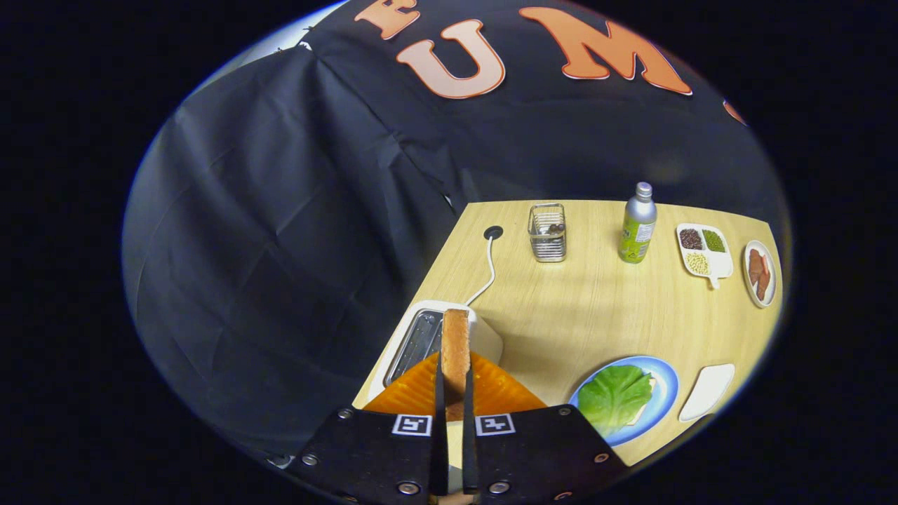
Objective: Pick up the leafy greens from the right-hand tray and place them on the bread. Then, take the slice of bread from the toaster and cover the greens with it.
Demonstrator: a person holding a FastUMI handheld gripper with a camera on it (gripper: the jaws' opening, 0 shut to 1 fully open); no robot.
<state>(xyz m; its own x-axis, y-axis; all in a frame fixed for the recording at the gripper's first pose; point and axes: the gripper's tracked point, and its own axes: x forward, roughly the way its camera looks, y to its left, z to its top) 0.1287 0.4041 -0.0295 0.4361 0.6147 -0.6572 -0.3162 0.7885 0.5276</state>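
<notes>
The slice of bread [455, 351] is held upright between the fingers of the gripper [454, 393], which are closed on its two faces; its lower end is hidden behind the fingers. It stands over the toaster [484, 335], and whether it has cleared the slot [415, 345] cannot be told from this angle. Much of the toaster's body is covered by the gripper, and a white cable [487, 273] is seen running from it to a hole in the wooden table [561, 315]. To the right, leafy greens [614, 398] are laid on a blue plate [665, 382], and what seems to be bread beneath them is barely visible at their edge. A white tray [707, 391] lies just beside the plate. Farther back, a wire basket [548, 233], a bottle [638, 224], a divided dish [704, 251] of beans and a plate of reddish pieces [760, 273], partly cut off, are set.
</notes>
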